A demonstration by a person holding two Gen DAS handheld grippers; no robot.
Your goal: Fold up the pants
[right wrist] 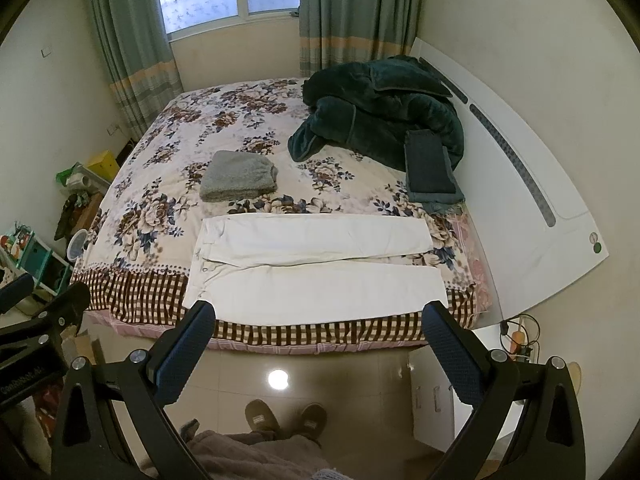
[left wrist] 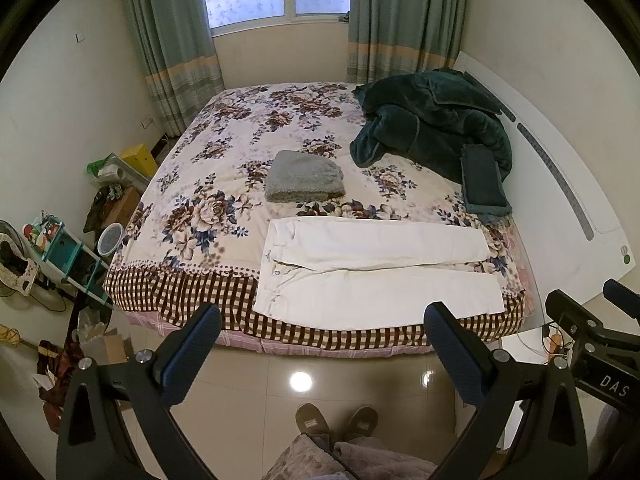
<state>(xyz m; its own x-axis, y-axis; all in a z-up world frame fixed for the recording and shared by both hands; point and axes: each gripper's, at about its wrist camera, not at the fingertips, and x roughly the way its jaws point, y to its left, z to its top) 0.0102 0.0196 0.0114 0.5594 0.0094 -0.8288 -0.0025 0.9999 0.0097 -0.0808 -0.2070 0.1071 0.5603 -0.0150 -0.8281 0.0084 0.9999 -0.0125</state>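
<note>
White pants [left wrist: 376, 268] lie flat and spread out along the near edge of the bed, waist to the left, both legs running right; they also show in the right wrist view [right wrist: 316, 268]. My left gripper [left wrist: 324, 316] is open and empty, held above the floor short of the bed edge. My right gripper [right wrist: 320, 316] is open and empty too, at about the same distance from the pants. The right gripper's body [left wrist: 592, 332] shows at the right edge of the left wrist view.
The bed has a floral cover [left wrist: 224, 184] with a checkered border. A folded grey towel [left wrist: 304, 178] lies behind the pants. A dark green blanket heap [left wrist: 432, 124] and a folded dark cloth [left wrist: 482, 180] sit by the white headboard [left wrist: 568, 184]. Clutter [left wrist: 60, 248] stands at the left.
</note>
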